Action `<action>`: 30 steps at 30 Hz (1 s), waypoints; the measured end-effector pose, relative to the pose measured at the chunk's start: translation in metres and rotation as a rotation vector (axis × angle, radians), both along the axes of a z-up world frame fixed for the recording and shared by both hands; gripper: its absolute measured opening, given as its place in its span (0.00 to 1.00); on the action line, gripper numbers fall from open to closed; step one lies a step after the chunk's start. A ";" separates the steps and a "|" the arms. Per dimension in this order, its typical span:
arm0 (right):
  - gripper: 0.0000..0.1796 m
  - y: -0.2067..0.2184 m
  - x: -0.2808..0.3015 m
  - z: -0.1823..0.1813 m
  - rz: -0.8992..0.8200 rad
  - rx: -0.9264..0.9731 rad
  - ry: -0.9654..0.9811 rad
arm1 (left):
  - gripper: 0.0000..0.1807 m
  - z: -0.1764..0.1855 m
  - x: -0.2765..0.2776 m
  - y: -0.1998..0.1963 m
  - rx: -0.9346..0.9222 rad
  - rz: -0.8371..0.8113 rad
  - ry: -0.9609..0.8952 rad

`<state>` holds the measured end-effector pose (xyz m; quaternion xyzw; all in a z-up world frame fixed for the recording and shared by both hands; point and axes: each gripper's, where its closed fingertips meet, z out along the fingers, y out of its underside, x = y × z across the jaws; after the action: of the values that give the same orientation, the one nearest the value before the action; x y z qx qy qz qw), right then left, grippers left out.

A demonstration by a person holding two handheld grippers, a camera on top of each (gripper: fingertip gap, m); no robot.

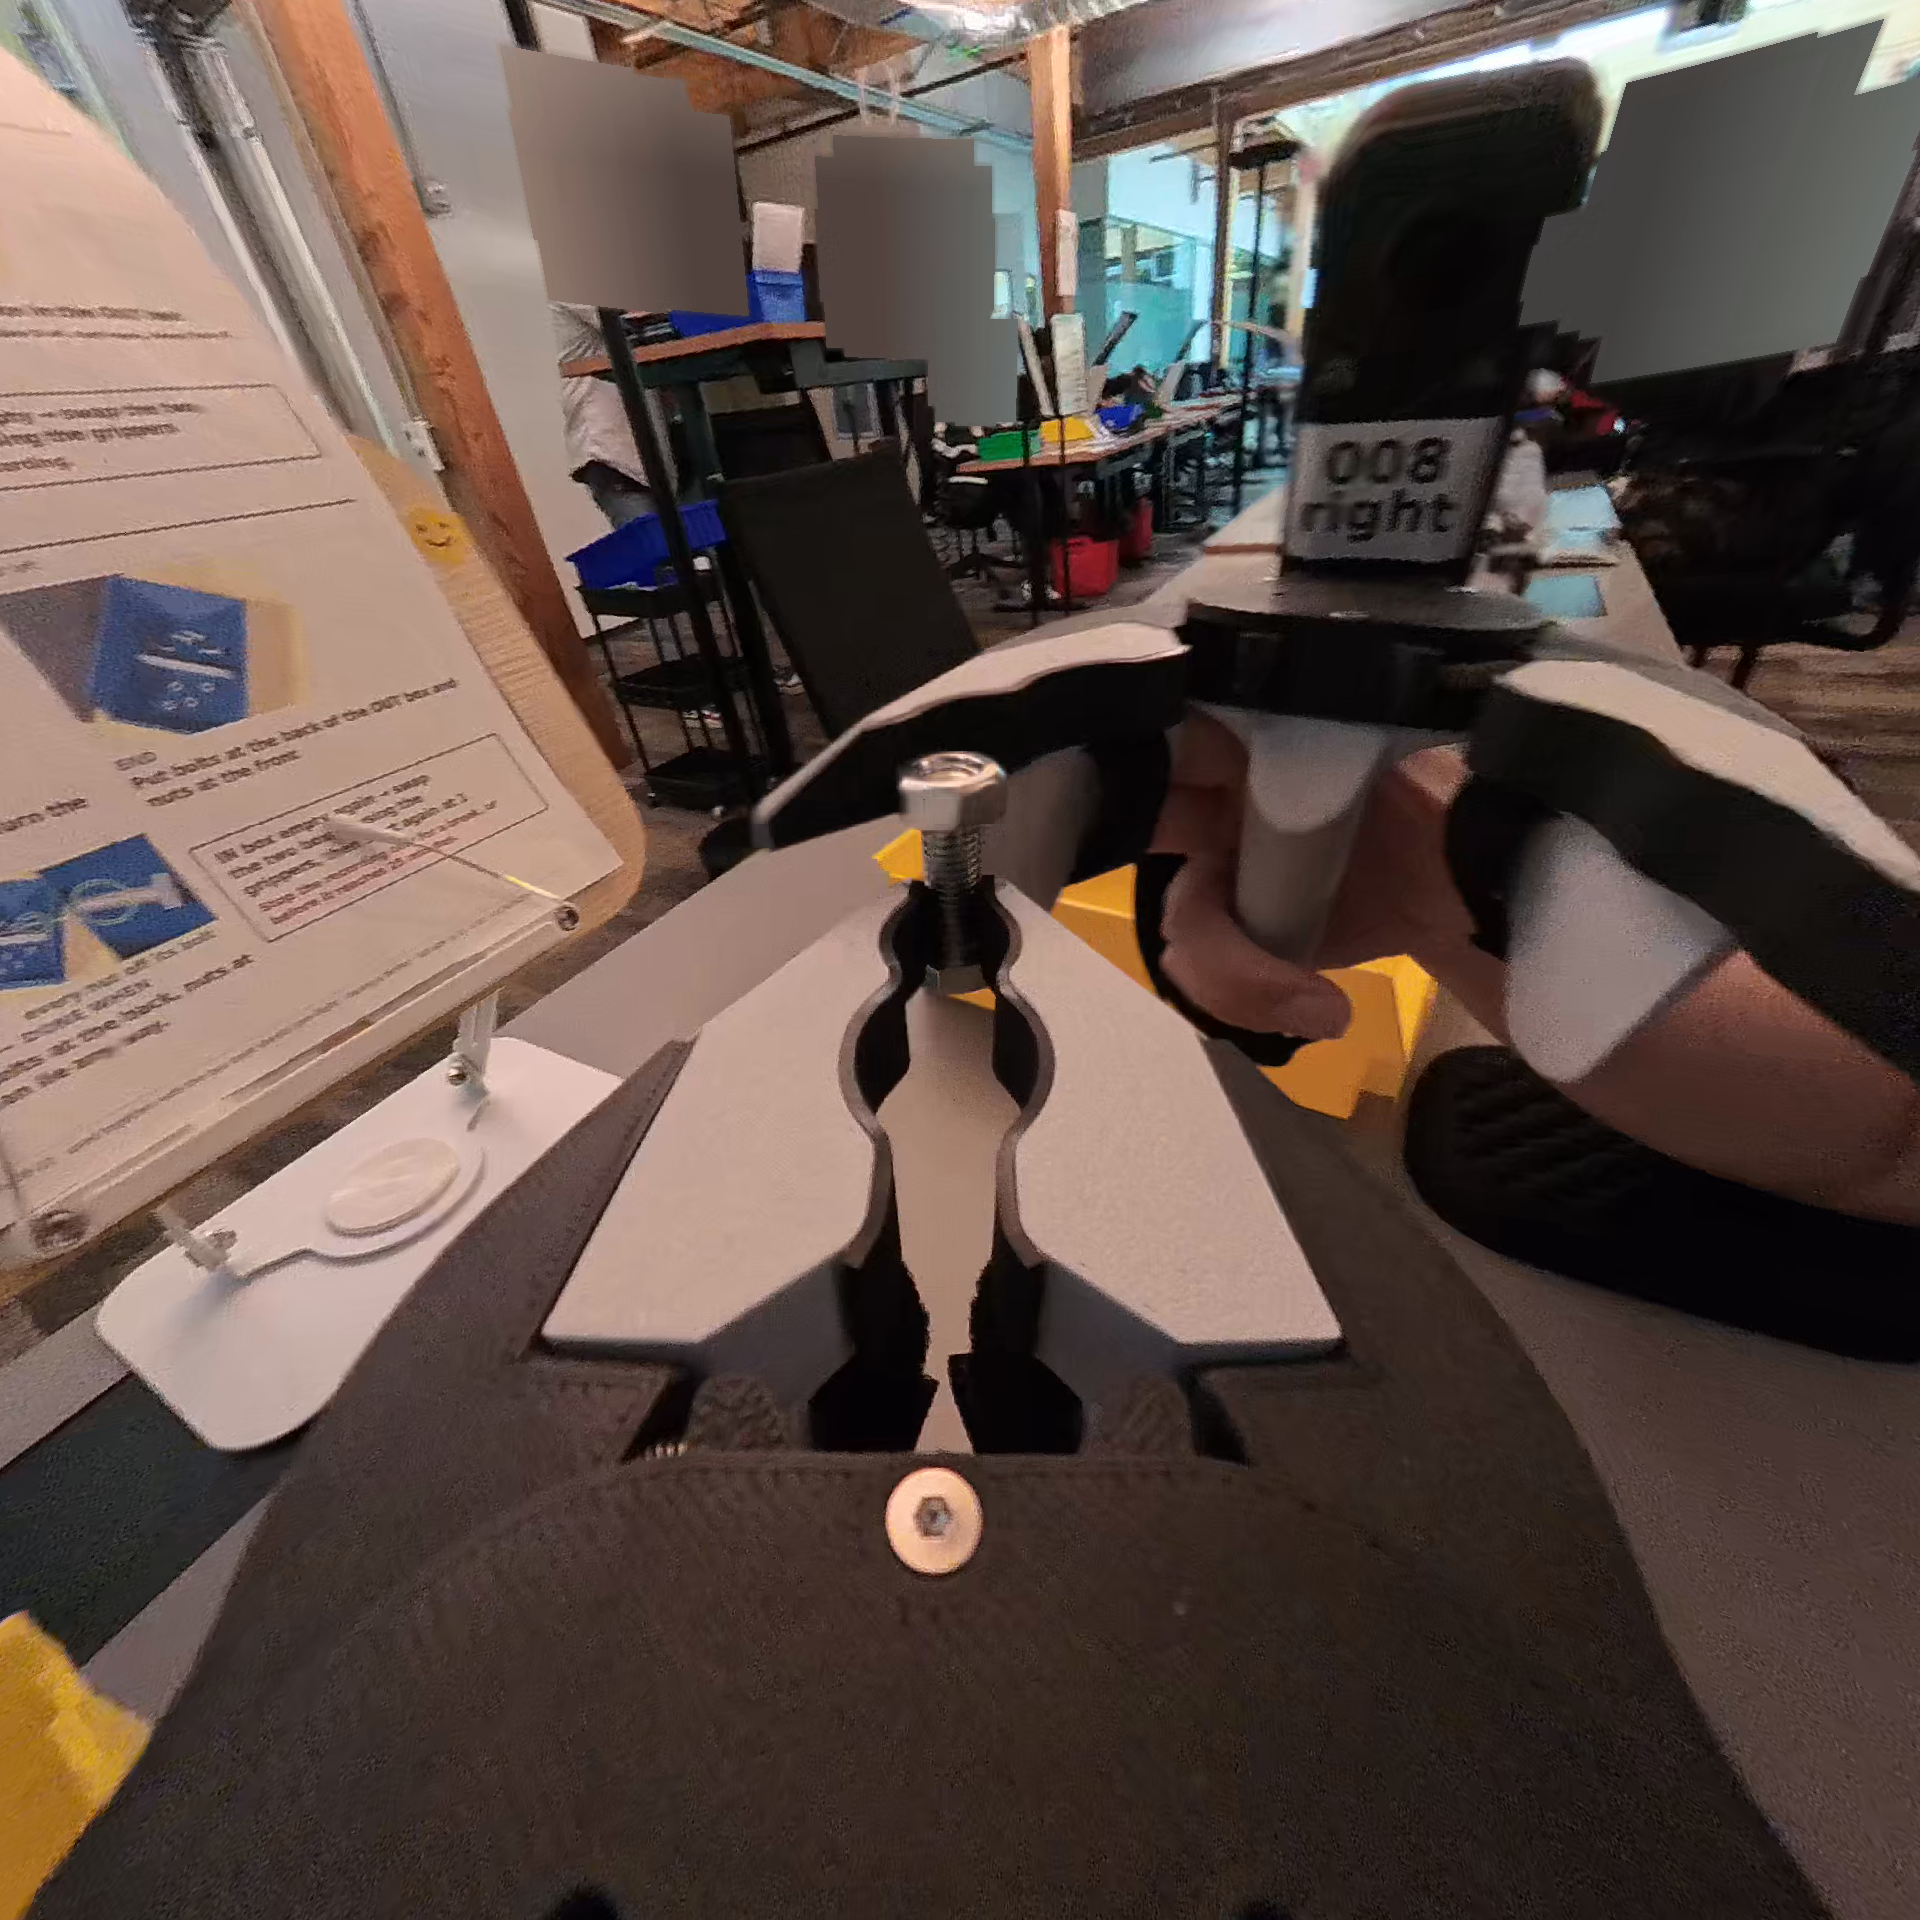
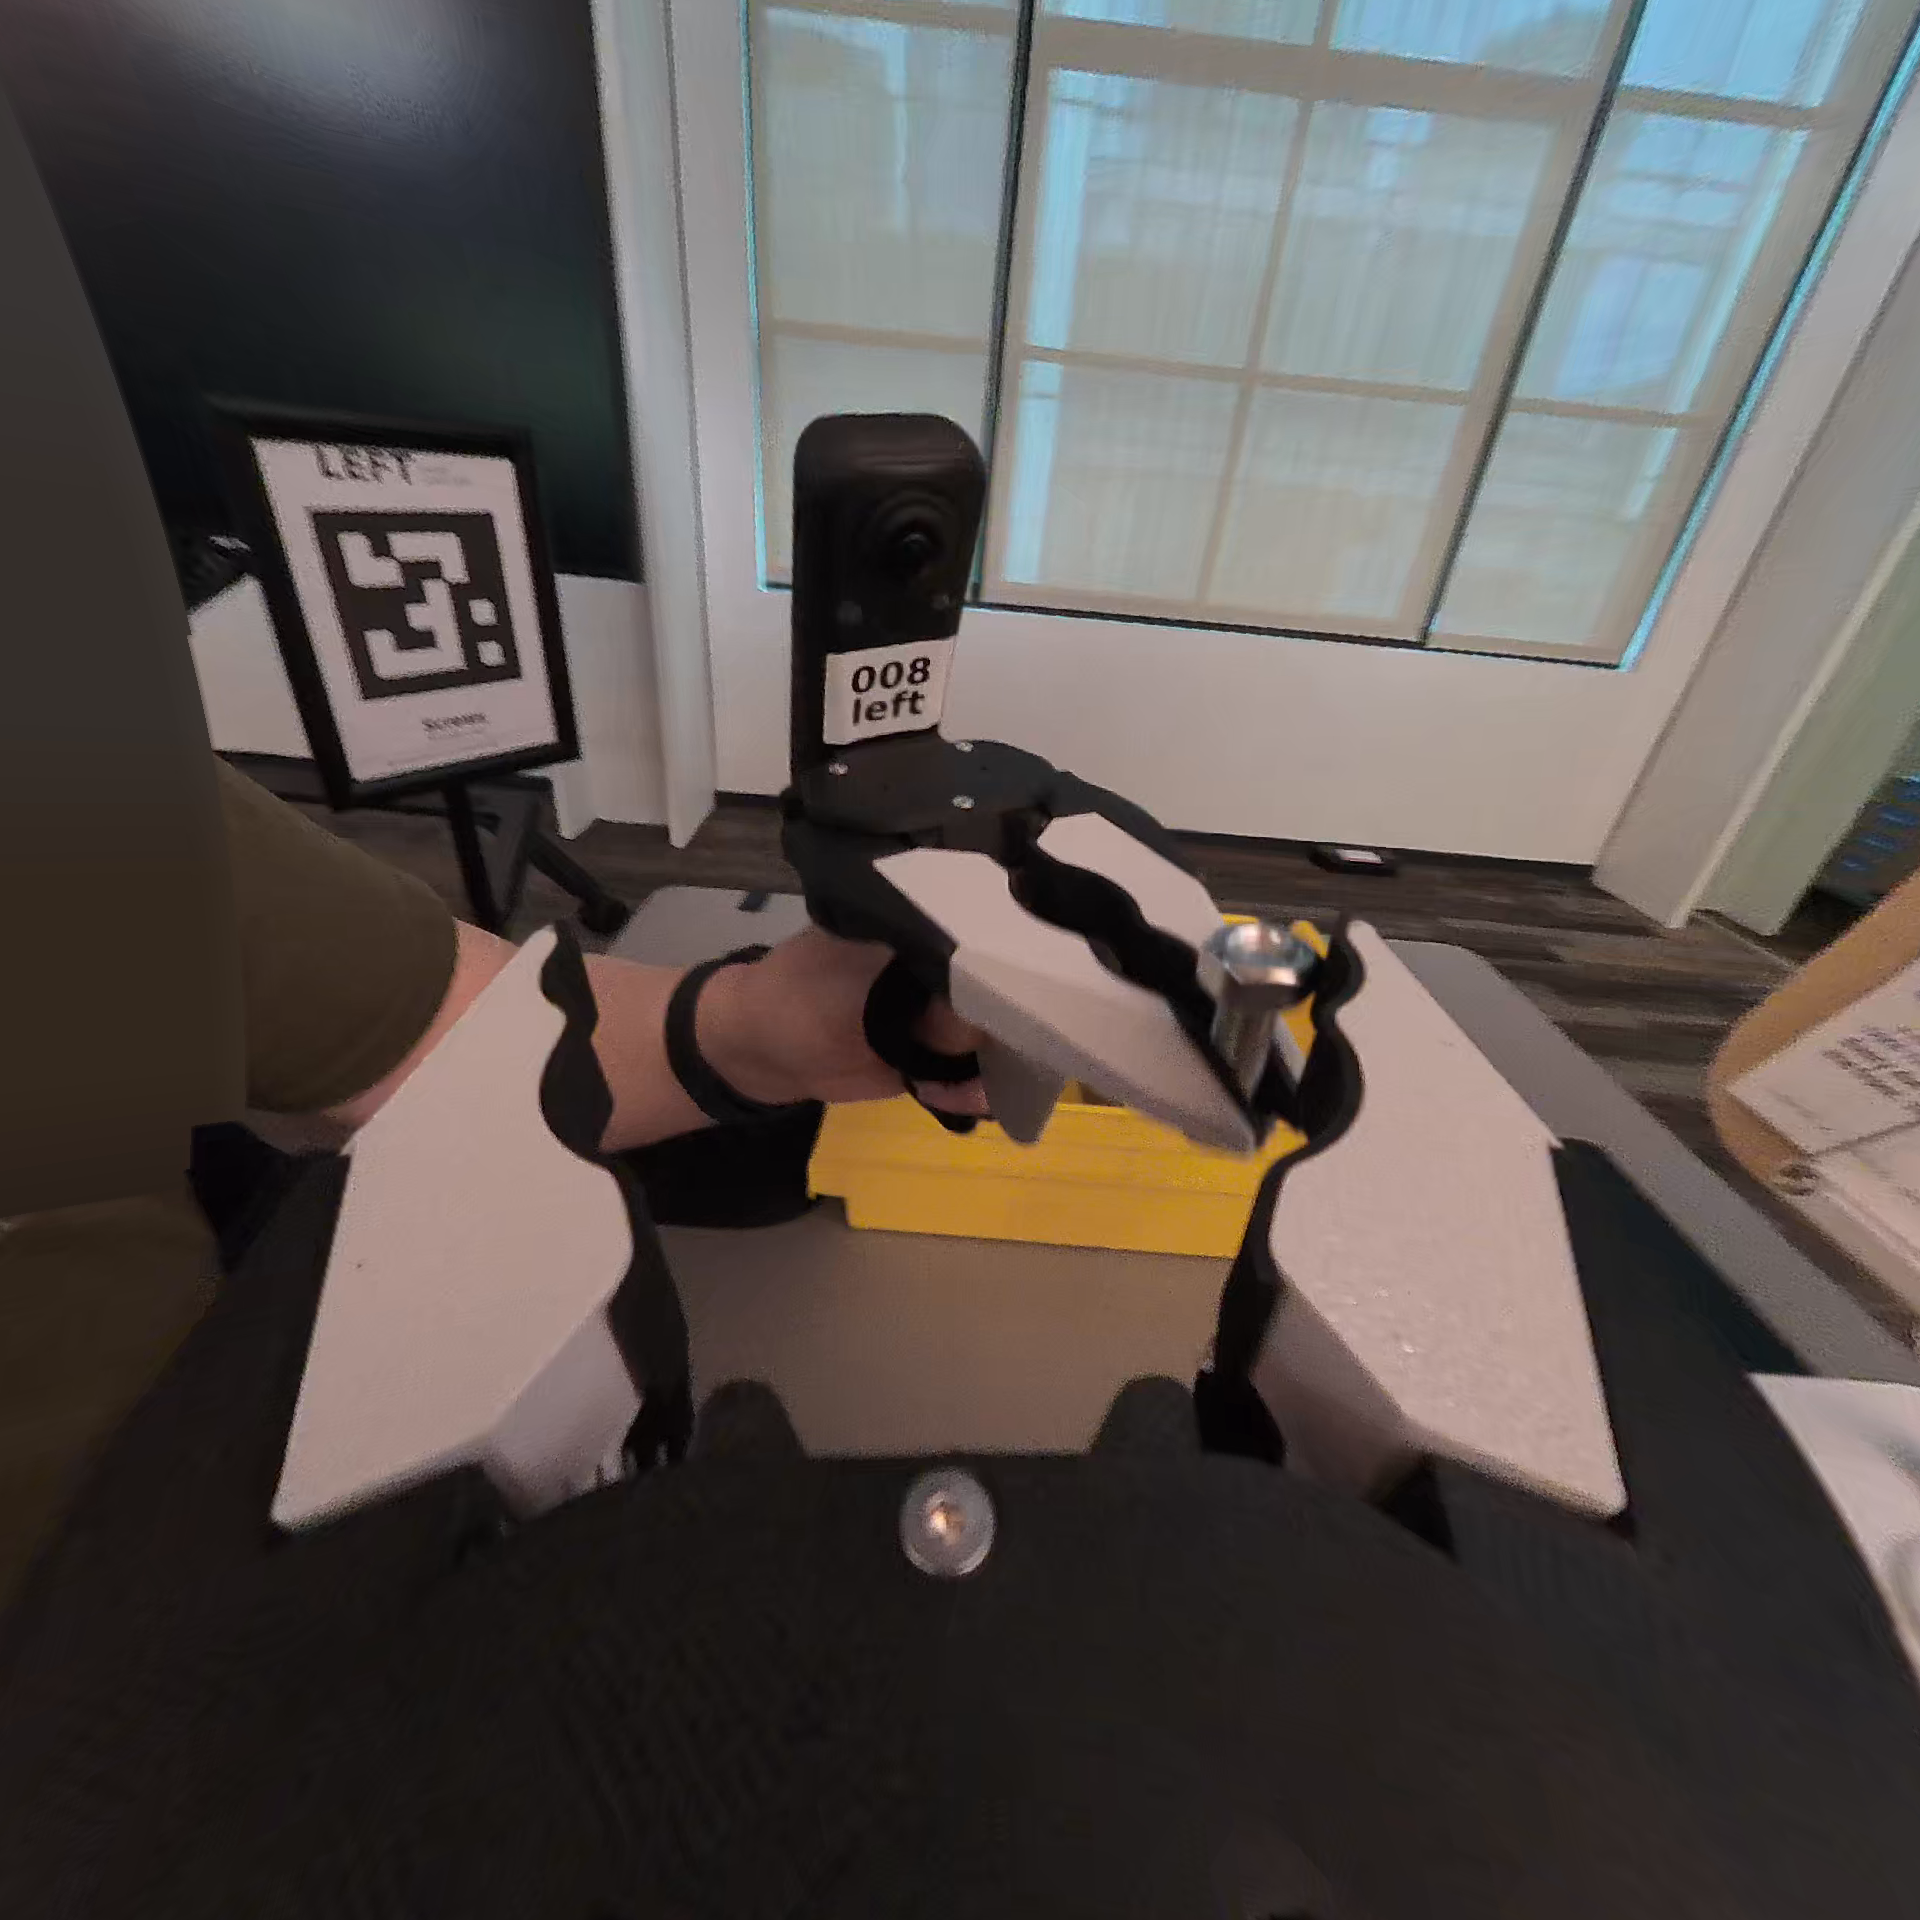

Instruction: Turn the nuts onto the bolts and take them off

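Note:
My left gripper (image 1: 951, 920) is shut on the threaded shank of a silver bolt (image 1: 951, 795) and holds it upright, hex head on top. A nut (image 1: 953, 978) sits on the shank just below the fingertips. The right gripper faces it from behind the bolt, and one of its fingers (image 1: 987, 707) reaches past the bolt head. In the right wrist view my right gripper (image 2: 956, 945) is wide open and empty. Its right fingertip is next to the bolt (image 2: 1252, 997), which is held in the left gripper (image 2: 1242, 1117). A yellow box (image 2: 1039, 1174) lies on the table under both grippers.
An instruction sheet on a clear stand (image 1: 208, 727) with a white base (image 1: 312, 1299) stands at the left. The yellow box also shows in the left wrist view (image 1: 1361, 1049). A marker board on a tripod (image 2: 416, 603) stands behind the grey table (image 2: 935, 1340). The person's hands (image 2: 800, 1018) hold both grippers.

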<state>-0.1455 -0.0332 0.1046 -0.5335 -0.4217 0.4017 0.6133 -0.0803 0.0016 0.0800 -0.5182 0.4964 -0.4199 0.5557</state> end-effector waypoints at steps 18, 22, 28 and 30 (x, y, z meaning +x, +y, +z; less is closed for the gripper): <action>0.64 -0.012 0.010 -0.007 -0.048 0.045 -0.202 | 0.04 0.010 -0.014 0.014 -0.093 0.000 -0.056; 0.63 -0.007 0.019 0.010 -0.092 0.059 -0.116 | 0.04 0.016 -0.019 0.013 -0.107 -0.029 -0.081; 0.63 0.002 0.008 -0.002 -0.063 -0.029 -0.081 | 0.04 0.006 0.000 -0.016 -0.041 -0.114 -0.023; 0.65 -0.001 0.008 -0.002 -0.061 -0.019 -0.111 | 0.04 0.008 -0.005 -0.003 -0.039 -0.047 -0.034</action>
<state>-0.1374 -0.0346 0.1023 -0.5734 -0.4347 0.3565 0.5959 -0.0850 -0.0012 0.0881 -0.5099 0.4907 -0.4509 0.5440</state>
